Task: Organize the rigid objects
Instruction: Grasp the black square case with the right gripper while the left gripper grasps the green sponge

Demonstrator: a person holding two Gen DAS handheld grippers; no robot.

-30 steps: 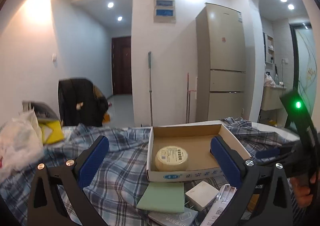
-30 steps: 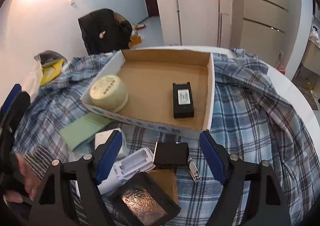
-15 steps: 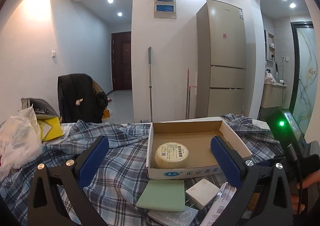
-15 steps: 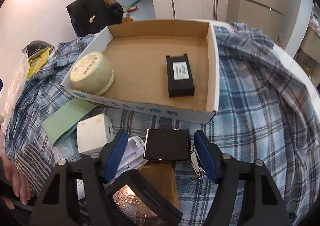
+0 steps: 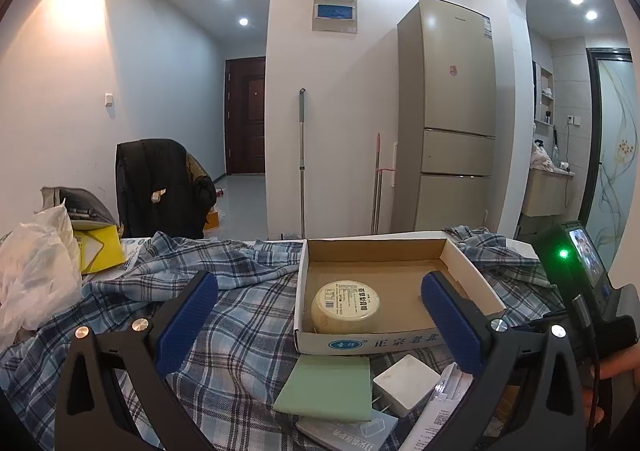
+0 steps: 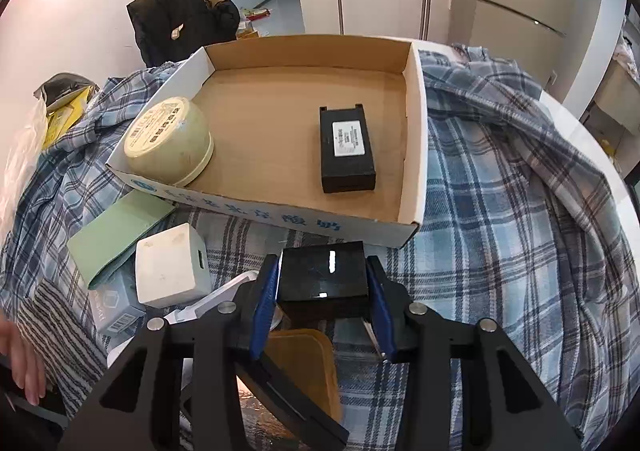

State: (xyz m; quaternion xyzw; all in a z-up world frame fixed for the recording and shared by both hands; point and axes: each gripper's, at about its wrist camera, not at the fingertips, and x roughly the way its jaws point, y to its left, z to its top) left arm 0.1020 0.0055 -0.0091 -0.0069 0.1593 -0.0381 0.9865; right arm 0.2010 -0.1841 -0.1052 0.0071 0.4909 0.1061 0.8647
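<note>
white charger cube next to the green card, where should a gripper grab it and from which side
Grip the white charger cube across its two flat opposite side walls, coming down from above. Its broad top face lies open, while the green card crowds one side and the white plastic piece another, so a level approach looks blocked.

A home: a tall fridge point(image 5: 452, 119), a mop point(image 5: 302, 159) against the wall, a hallway door point(image 5: 245, 115)

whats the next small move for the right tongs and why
Probably finish the squeeze, then lift. The right tongs are closing with the glossy black box between their blue pads, and it still sits on the plaid cloth just outside the cardboard tray, where a round tub and a black pack already lie.
</note>
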